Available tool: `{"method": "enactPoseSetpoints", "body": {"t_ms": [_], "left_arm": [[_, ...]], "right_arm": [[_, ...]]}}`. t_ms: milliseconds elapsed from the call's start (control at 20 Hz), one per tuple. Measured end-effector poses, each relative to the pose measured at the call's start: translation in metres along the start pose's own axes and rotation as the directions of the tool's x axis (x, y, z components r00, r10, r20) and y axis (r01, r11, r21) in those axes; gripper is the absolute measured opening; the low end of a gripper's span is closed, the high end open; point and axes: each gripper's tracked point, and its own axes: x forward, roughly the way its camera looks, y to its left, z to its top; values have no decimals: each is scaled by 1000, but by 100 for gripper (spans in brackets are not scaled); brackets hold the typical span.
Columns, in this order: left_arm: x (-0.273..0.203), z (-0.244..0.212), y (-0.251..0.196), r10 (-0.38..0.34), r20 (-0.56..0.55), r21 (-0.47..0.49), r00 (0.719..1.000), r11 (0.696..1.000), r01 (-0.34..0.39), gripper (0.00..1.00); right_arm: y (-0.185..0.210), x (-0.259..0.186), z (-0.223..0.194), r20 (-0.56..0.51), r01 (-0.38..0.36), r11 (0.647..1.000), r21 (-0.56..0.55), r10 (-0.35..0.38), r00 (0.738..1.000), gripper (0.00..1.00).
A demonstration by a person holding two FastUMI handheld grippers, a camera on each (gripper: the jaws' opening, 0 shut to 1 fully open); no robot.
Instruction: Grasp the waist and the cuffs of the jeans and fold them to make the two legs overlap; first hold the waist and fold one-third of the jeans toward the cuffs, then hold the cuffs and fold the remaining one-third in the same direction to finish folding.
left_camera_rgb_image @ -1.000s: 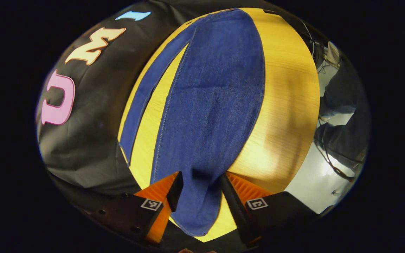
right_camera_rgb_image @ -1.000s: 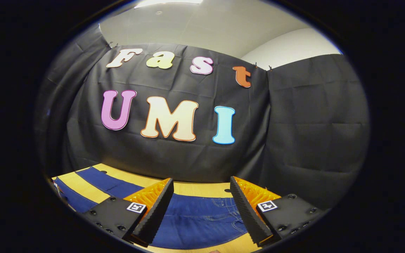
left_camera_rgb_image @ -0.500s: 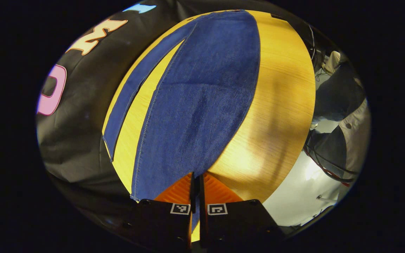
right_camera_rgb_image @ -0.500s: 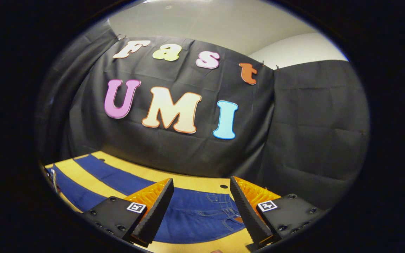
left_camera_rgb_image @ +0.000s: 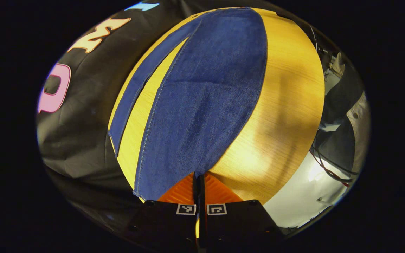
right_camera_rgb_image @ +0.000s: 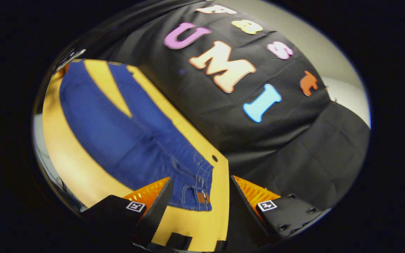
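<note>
On the yellow desk point(left_camera_rgb_image: 287, 105) the jeans point(left_camera_rgb_image: 202, 98) lie flat, legs spread. Left gripper point(left_camera_rgb_image: 199, 181) at 6 o'clock, jaws closed on a near leg's cuff. Right gripper point(right_camera_rgb_image: 200, 196) jaws wide apart, empty, above the waist point(right_camera_rgb_image: 195, 189).

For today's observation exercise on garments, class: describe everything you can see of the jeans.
The jeans are dark blue denim with pale stitching, lying flat on the yellow wooden table, legs spread in a V. The waist, with belt loops and a brown patch, lies near the open right gripper, untouched. In the left gripper view, the left gripper is shut on the near leg's cuff, where the cloth puckers.
</note>
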Motion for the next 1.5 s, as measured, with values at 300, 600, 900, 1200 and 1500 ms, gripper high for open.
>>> {"method": "enactPoseSetpoints", "body": {"t_ms": [300, 600, 900, 1200, 1500], "left_arm": [[2, -1, -1, 16, -45, 13, 999, 1000, -15, 0], [2, -2, 0, 32, -76, 14, 997, 999, -31, 0], [3, -3, 1, 46, -101, 21, 994, 999, -44, 0], [4, -2, 2, 79, -114, -5, 990, 997, -81, 0], [3, -2, 2, 67, -163, -60, 984, 995, -77, 0]], "right_arm": [[60, 12, -57, -64, -198, 952, -231, 189, 980, 100], [89, 45, -85, -108, -296, 894, -338, 275, 955, 99], [96, 85, -83, -70, -258, 829, -497, 258, 964, 75], [114, 95, -89, -121, -353, 835, -421, 334, 935, 24], [104, 95, -81, -96, -331, 881, -337, 317, 943, 3]]}}
